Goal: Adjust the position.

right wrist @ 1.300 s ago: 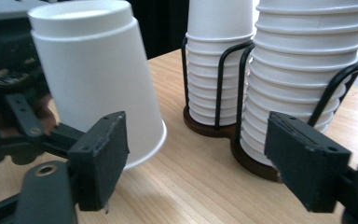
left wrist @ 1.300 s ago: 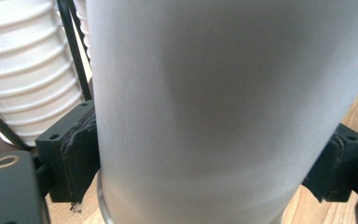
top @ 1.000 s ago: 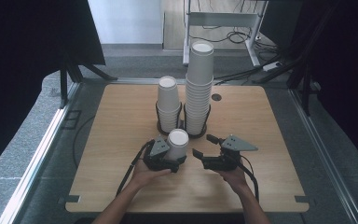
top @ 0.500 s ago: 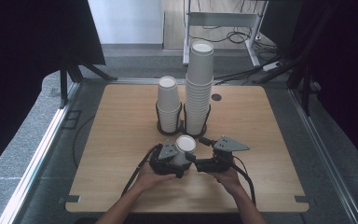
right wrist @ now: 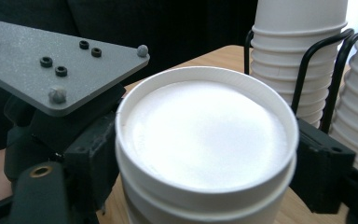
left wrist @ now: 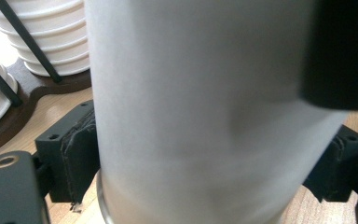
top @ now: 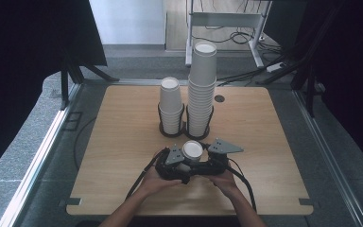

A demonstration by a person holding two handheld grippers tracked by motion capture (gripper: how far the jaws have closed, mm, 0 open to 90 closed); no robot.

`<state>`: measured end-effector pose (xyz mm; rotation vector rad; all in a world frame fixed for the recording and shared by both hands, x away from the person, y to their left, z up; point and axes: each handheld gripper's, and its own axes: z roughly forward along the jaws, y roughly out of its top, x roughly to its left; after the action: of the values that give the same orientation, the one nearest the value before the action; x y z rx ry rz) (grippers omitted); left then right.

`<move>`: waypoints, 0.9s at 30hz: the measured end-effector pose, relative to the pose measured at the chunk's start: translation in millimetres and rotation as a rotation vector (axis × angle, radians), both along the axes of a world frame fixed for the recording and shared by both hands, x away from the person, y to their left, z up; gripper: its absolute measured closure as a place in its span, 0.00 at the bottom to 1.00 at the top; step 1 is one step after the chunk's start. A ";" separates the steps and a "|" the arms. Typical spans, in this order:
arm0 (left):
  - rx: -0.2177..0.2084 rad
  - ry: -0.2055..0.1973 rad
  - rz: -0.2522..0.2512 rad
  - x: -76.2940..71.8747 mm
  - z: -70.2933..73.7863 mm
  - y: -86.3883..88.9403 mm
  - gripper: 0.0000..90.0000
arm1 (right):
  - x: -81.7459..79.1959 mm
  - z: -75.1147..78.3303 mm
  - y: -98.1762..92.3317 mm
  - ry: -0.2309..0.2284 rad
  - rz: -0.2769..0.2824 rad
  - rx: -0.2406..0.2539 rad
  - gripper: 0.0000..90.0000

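An upside-down white paper cup (top: 192,150) stands at the front middle of the table, between the two hand-held grippers. My left gripper (top: 182,165) comes in from the left. In the left gripper view its jaws press the cup's wall (left wrist: 205,116) low down, near the rim. My right gripper (top: 204,164) comes in from the right. In the right gripper view its pads (right wrist: 95,154) touch both sides of the cup (right wrist: 205,135) just under its top. The left gripper's grey plate (right wrist: 51,65) sits close beside it.
Behind the cup, a black wire holder on a dark base (top: 184,130) carries a short stack of white cups (top: 171,106) and a taller stack (top: 202,90). The wooden table (top: 118,142) has a small hole at the back (top: 219,99). Cables trail toward the front edge.
The left gripper has carried the cup to the right, and the right gripper has moved left to meet it. Its jaws now sit on the cup.
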<state>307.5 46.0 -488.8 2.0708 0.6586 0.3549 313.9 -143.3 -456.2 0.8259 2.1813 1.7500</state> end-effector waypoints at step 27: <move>-0.026 0.006 0.030 0.5 4.2 -1.4 0.07 | 6.8 -3.3 -10.4 0.099 0.015 0.184 0.27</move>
<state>308.0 44.6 -484.5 2.0400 0.6948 0.3558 320.6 -153.6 -459.5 0.9603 2.1143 1.9799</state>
